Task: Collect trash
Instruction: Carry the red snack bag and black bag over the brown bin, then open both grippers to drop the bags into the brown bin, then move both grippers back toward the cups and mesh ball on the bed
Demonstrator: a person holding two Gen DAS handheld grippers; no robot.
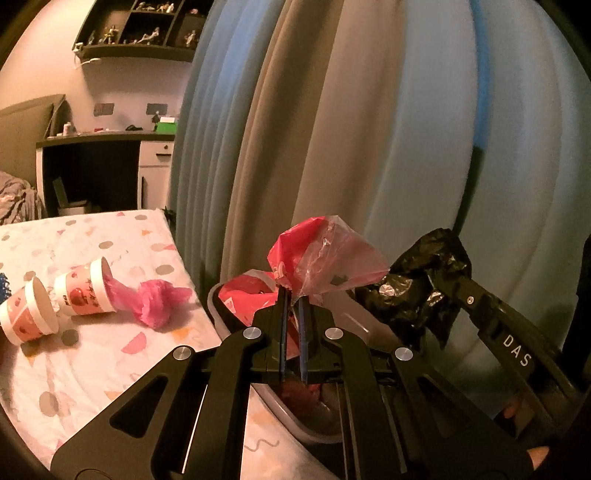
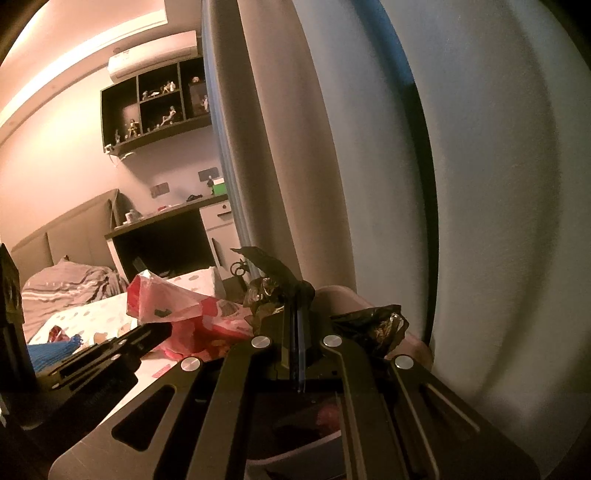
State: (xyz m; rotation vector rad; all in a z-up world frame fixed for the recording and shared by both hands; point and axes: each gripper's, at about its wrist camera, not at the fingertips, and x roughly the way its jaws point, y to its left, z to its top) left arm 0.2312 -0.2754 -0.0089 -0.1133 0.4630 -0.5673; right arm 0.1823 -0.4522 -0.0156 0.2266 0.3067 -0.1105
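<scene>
My left gripper (image 1: 294, 295) is shut on a red and clear plastic bag (image 1: 325, 254), held over a grey bin (image 1: 317, 435) beside the bed. The same red bag (image 2: 177, 310) shows at the left in the right wrist view. My right gripper (image 2: 295, 295) is shut on a crumpled black plastic bag (image 2: 273, 284), also above the bin's rim (image 2: 343, 295). In the left wrist view that black bag (image 1: 417, 291) and the right gripper (image 1: 448, 284) sit at the right. Two paper cups (image 1: 55, 302) and a pink plastic wad (image 1: 155, 299) lie on the bed.
The bed's patterned sheet (image 1: 92, 369) fills the left side. Long curtains (image 1: 332, 129) hang right behind the bin. A desk with drawers (image 1: 110, 166) and a wall shelf of figurines (image 1: 140, 29) stand at the far wall. Something blue (image 2: 51, 350) lies on the bed.
</scene>
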